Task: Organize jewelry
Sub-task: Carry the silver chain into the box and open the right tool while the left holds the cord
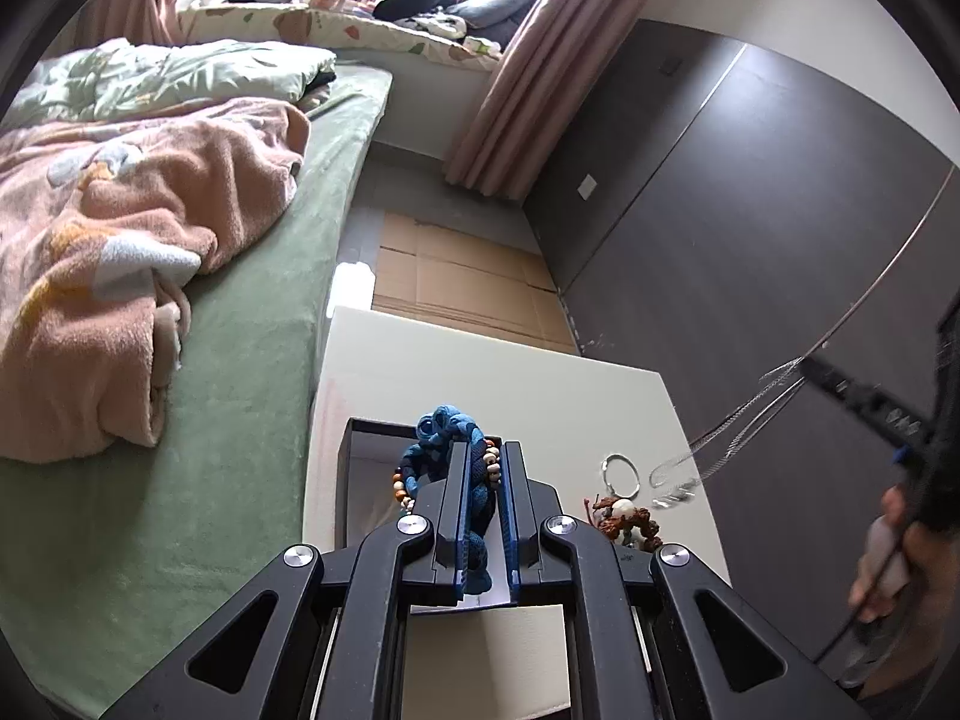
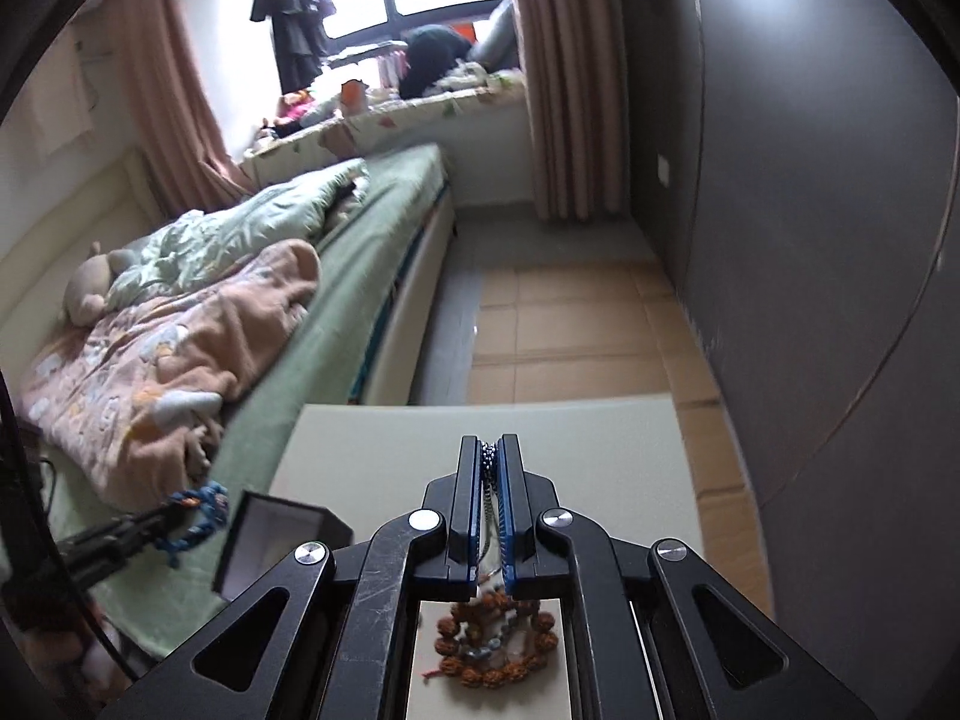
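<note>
Far to your left lies the bed [image 1: 252, 360], its green sheet rumpled under a pink fleece blanket [image 1: 120, 276]. Next comes the dark open box [image 1: 354, 480] at the left edge of the pale surface [image 1: 480, 372], its light interior showing. Your left hand-held gripper [image 1: 485, 504] is narrowed around a blue braided cord bracelet [image 1: 447, 438], a thick knotted rope with small orange, white and brown beads strung along one side; the bracelet is lifted above the box's near right corner, its knotted head rising past the fingertips. Just to the right, on the surface, a thin silver ring [image 1: 621, 475] lies flat, and near it sits a bracelet of rough reddish-brown seed beads [image 2: 498, 642] with a pale stone and a red thread end. Further right, your right hand-held gripper [image 2: 493, 462] is closed on a silver chain necklace [image 1: 738, 426], fine and glinting; its strands run taut from the tips down to the surface, where the low end blurs beside the ring.
</note>
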`<state>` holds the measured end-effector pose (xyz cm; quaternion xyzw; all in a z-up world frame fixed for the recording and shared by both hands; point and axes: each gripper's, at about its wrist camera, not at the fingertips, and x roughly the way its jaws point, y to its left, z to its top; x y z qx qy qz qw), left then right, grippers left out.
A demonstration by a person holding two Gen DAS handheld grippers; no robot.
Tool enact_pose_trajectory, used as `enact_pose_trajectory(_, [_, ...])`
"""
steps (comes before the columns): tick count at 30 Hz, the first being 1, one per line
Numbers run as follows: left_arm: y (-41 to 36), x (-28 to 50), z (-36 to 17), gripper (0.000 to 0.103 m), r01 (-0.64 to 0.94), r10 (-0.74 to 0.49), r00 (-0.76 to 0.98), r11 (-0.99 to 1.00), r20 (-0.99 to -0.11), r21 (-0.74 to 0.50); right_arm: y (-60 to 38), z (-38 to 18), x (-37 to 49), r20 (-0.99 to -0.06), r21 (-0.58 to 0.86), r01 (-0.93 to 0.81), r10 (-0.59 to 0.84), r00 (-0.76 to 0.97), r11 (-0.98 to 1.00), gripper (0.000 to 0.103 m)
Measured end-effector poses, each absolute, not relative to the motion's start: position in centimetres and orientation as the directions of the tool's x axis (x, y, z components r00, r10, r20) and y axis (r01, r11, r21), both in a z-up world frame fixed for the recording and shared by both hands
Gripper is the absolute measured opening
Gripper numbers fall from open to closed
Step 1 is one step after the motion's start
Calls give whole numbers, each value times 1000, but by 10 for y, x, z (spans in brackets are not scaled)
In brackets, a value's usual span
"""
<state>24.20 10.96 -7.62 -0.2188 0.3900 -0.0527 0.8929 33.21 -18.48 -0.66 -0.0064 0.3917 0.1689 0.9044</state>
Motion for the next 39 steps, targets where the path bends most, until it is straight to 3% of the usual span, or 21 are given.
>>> enact_pose_trajectory(8, [121, 236, -77, 9, -80, -281, 697, 884, -660, -461, -152, 50, 310, -641, 66, -377, 329, 694, 924, 6])
enact_pose_trajectory(18, [134, 232, -78, 9, -84, -292, 705, 871, -647, -485, -97, 78, 298, -597, 76, -456, 407, 691, 887, 6])
enact_pose_trajectory(39, [142, 234, -92, 9, -85, -311, 698, 858, -645, -506, -26, 23, 300, -660, 114, -542, 472, 585, 832, 6])
